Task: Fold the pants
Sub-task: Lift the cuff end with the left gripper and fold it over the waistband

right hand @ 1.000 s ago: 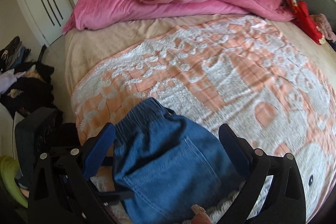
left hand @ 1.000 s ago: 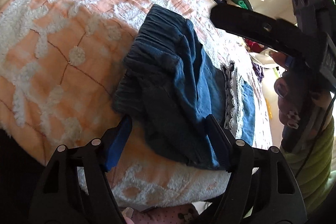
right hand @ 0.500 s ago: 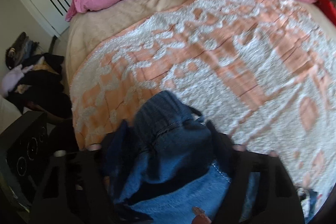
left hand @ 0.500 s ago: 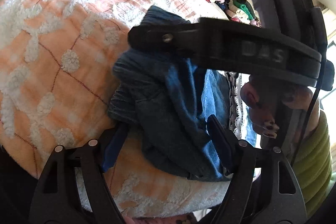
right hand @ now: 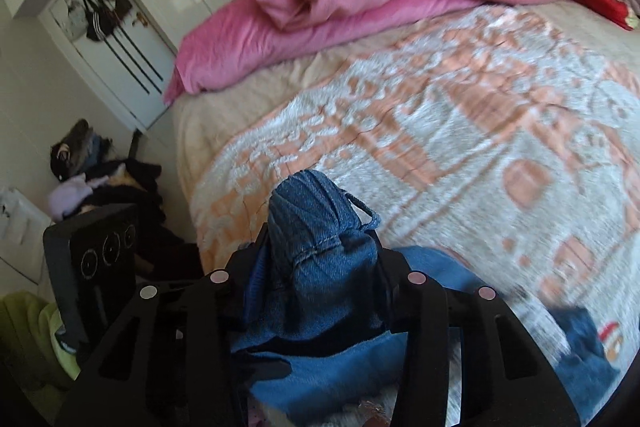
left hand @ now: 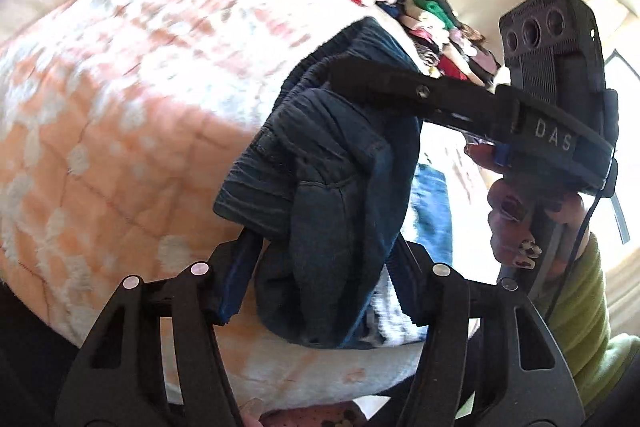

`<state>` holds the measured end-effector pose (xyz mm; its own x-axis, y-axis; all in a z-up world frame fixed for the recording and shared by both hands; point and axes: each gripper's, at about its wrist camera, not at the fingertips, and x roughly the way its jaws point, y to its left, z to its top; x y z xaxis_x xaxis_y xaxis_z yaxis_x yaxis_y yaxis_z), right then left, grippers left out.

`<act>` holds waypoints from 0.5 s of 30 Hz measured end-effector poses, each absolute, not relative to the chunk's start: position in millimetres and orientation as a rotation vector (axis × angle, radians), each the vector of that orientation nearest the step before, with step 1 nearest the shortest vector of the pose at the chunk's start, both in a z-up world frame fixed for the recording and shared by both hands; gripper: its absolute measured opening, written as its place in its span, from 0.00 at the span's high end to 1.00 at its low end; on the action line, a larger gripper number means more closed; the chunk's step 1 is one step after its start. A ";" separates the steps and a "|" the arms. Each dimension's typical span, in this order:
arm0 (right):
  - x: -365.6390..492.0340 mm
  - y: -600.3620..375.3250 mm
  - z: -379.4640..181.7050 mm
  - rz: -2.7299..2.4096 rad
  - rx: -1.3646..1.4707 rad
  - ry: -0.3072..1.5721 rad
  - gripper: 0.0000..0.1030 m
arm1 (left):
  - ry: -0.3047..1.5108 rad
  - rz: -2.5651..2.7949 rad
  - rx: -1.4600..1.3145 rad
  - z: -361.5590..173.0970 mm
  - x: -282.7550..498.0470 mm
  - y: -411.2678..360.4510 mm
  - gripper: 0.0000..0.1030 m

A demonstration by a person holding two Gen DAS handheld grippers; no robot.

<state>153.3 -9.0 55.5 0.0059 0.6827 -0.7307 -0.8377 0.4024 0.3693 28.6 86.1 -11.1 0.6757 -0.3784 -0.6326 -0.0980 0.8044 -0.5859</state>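
At six o'clock, right gripper [right hand: 320, 267] clamps bunched pants [right hand: 316, 251] above blanket [right hand: 460, 131]; only this view shows wardrobe [right hand: 132, 39]. Left gripper [left hand: 320, 279] straddles pants, fingers apart; "DAS" readable at three o'clock.

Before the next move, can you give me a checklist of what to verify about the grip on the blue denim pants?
1. Right gripper shut on the blue denim pants waistband: ok.
2. Left gripper shut on the pants: cannot tell; fabric lies between its fingers.
3. Pants lifted off the orange and white blanket: partly; lower fabric seems to rest there.
4. Fabric smooth: not ok, bunched.
5. Landing area on blanket free: ok.
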 end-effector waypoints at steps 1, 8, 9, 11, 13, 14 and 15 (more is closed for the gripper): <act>153.8 -18.3 58.8 1.198 -0.178 0.999 0.59 | 0.825 -0.181 -0.617 -6.8 29.4 78.2 0.50; 154.1 -88.7 72.6 1.154 -0.089 0.952 0.57 | 0.831 -0.252 -0.531 8.8 41.8 33.4 0.50; 154.0 -96.9 72.8 1.145 -0.075 0.947 0.57 | 0.833 -0.274 -0.513 10.2 42.9 23.9 0.50; 153.4 -116.9 72.3 1.130 -0.042 0.936 0.50 | 0.842 -0.306 -0.489 10.5 47.5 12.2 0.50; 152.0 -141.9 68.6 1.098 -0.001 0.925 0.36 | 0.872 -0.376 -0.462 7.6 49.1 -7.6 0.50; 151.8 -154.3 65.6 1.072 0.018 0.918 0.34 | 0.887 -0.414 -0.449 5.9 48.5 -14.9 0.47; 152.4 -170.9 59.9 1.040 0.053 0.918 0.34 | 0.901 -0.445 -0.431 4.3 47.7 -21.8 0.47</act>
